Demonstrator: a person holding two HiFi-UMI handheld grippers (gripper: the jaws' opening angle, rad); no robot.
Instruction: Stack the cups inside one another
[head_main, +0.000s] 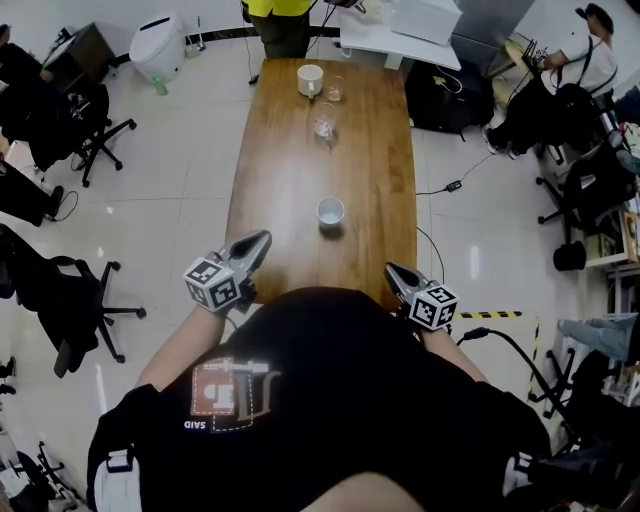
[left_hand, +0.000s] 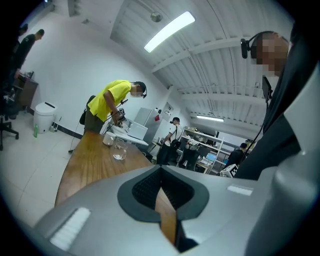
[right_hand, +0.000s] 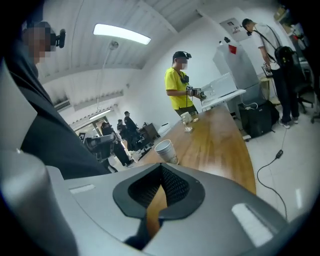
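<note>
A white paper cup (head_main: 330, 211) (right_hand: 166, 151) stands upright mid-table on the long wooden table (head_main: 280, 180). Farther off are a clear glass cup (head_main: 325, 121) (left_hand: 119, 149), a white mug (head_main: 310, 79) (left_hand: 108, 139) and a small glass (head_main: 335, 88). My left gripper (head_main: 263, 240) (left_hand: 160, 169) hovers at the table's near left edge, jaws closed together with nothing in them. The right gripper (head_main: 391, 270) (right_hand: 161, 168) is at the near right edge, likewise shut and empty. Both are well short of the cups.
A person in a yellow shirt (head_main: 278, 15) (right_hand: 179, 87) stands at the table's far end. Office chairs (head_main: 75, 300) stand on the left and a white bin (head_main: 160, 45) at the back left. A black bag (head_main: 440, 95) and a floor cable (head_main: 450, 185) lie to the right.
</note>
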